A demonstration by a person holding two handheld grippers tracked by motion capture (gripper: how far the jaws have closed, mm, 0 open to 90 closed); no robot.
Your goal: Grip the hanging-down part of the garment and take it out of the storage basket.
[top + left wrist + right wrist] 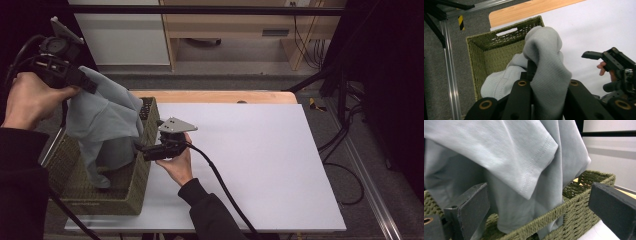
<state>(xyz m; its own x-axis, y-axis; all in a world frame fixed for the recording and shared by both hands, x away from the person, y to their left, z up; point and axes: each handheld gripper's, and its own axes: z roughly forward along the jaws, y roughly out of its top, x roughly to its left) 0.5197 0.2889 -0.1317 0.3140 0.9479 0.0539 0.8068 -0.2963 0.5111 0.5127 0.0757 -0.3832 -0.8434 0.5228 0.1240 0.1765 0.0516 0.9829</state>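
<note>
Grey cotton jersey, a T-shirt (102, 125) by the look of its hemmed sleeve, hangs from my left gripper (82, 82) above the woven basket (127, 192), its lower folds trailing down inside the basket at the left end of the table. My left gripper's jaws are pinched together on a bunched fold near the top of the cloth; in the left gripper view the fabric (544, 57) humps over the jaws and drapes down both sides. My right gripper (145, 149) sits just beside the basket's near wall, level with the hanging cloth, its jaws spread wide. In the right gripper view the sleeve hem (534, 170) lies between the two black pads, though neither pad touches it yet.

I judge the step in hand to be lifting the shirt out of the basket, with the second hand coming in for a grip. The next move calls for easing the right gripper forward over the olive rim (544, 220) so the pads close on cloth alone, not on the weave, then raising both hands together until the tail clears the basket and can go onto the white table surface (260, 160).

No brand, label or writing is readable on the shirt, the basket or the grippers.
</note>
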